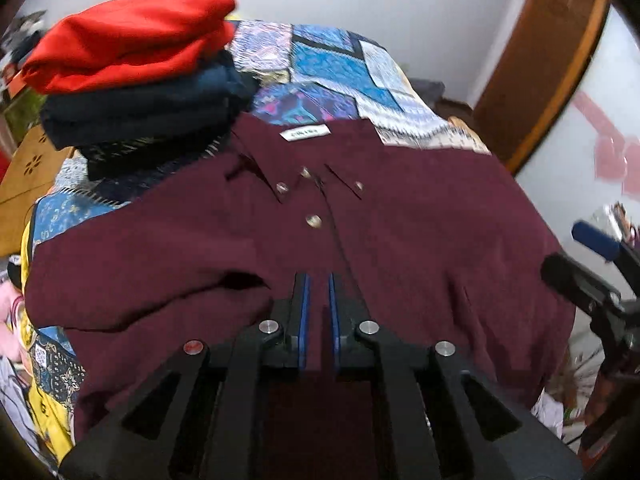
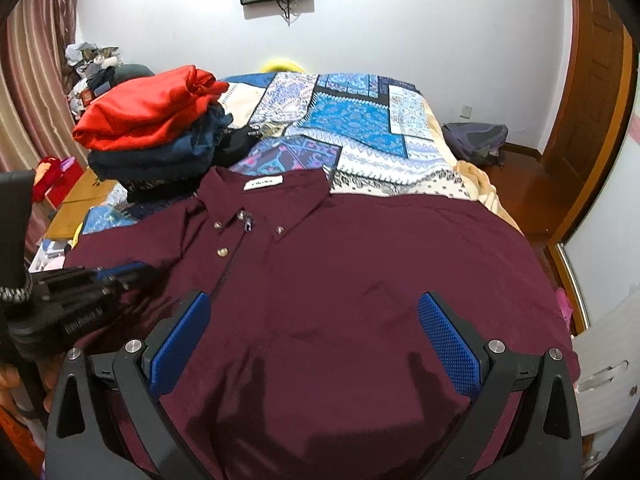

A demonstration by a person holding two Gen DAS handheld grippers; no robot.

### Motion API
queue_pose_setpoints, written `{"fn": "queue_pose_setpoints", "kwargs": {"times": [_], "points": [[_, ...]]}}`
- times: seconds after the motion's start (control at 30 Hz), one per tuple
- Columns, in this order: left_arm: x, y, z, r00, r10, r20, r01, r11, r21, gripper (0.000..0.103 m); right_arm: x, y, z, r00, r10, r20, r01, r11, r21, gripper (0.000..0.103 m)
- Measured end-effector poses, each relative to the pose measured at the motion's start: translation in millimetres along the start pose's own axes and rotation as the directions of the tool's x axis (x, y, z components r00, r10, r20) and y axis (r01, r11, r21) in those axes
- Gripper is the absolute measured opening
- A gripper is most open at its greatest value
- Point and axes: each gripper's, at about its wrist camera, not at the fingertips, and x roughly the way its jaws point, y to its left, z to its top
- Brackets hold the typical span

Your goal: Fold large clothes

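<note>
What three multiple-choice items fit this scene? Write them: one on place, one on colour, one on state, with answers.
1. The folded stack lies where, seen from the right wrist?
A. left of the collar
B. on the floor
C. on the shirt's hem

2. The stack's top garment is
A. yellow
B. red
C. white

3. The right tongs are
A. shut on a sleeve
B. shut, empty
C. open

Answers: 1 A, it sits beside the maroon shirt collar. 2 B, red tops navy. 3 C, its blue pads stand wide apart.
</note>
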Motion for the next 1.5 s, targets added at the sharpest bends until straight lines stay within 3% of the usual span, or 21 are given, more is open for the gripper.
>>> {"fn": "queue_pose_setpoints", "kwargs": {"times": [0.07,0.13,0.2,0.4,0.63,0.87,1.1,1.23,1.33,1.4,1.47,1.5], "points": [[-7.0,1.7,-2.1,1.0,0.007,0.015,-0.007,1.0,0.004,0.013,-0.4,-1.7,-0.7,1.0,0.003,-0.003,-0.003,1.0,-0.001,0.103],[-19.8,4.4,-0.3,0.998,0.035,0.053,-0.035,0.999,-0.004,0.039,-2.5,-1.3,1.7,1.0,0.014,0.002,-0.014,1.0,-0.008,0.103],[-43.7,16.1,0.8,0.988,0.077,0.131,-0.073,0.997,-0.035,0.057,-4.4,2.4,6.7,0.999,0.03,0.013,-0.03,0.999,-0.017,0.103],[-94.4,62.8,8.1,0.942,0.223,0.253,-0.2,0.973,-0.113,0.064,-2.8,36.0,30.6,0.994,0.096,0.047,-0.091,0.992,-0.084,0.103],[-120.9,125.5,-7.3,0.901,0.339,0.271,-0.286,0.933,-0.218,0.067,18.4,112.4,55.7,0.98,0.199,0.013,-0.19,0.95,-0.249,0.103],[-127.4,188.5,-33.3,0.887,0.407,0.219,-0.325,0.886,-0.331,0.068,64.0,205.4,52.6,0.946,0.288,-0.149,-0.324,0.847,-0.421,0.103],[-121.3,242.0,-63.2,0.887,0.442,0.132,-0.347,0.829,-0.438,0.068,116.9,286.4,20.3,0.908,0.263,-0.327,-0.41,0.719,-0.56,0.101],[-116.0,260.0,-76.8,0.898,0.43,0.096,-0.337,0.811,-0.478,0.068,148.2,311.7,7.9,0.899,0.196,-0.391,-0.411,0.685,-0.602,0.086],[-109.8,266.1,-82.1,0.902,0.425,0.079,-0.337,0.806,-0.486,0.068,172.0,319.5,0.5,0.882,0.152,-0.447,-0.42,0.683,-0.598,0.079],[-105.4,267.7,-83.2,0.905,0.419,0.069,-0.336,0.806,-0.488,0.068,181.5,319.0,-2.9,0.869,0.141,-0.474,-0.43,0.687,-0.585,0.067],[-100.0,266.8,-83.4,0.91,0.41,0.06,-0.332,0.808,-0.487,0.068,184.7,313.5,-2.8,0.848,0.164,-0.504,-0.461,0.697,-0.549,0.04],[-97.2,266.2,-83.1,0.913,0.405,0.055,-0.33,0.81,-0.485,0.068,183.0,309.3,-0.9,0.836,0.189,-0.515,-0.481,0.704,-0.522,0.032]]}}
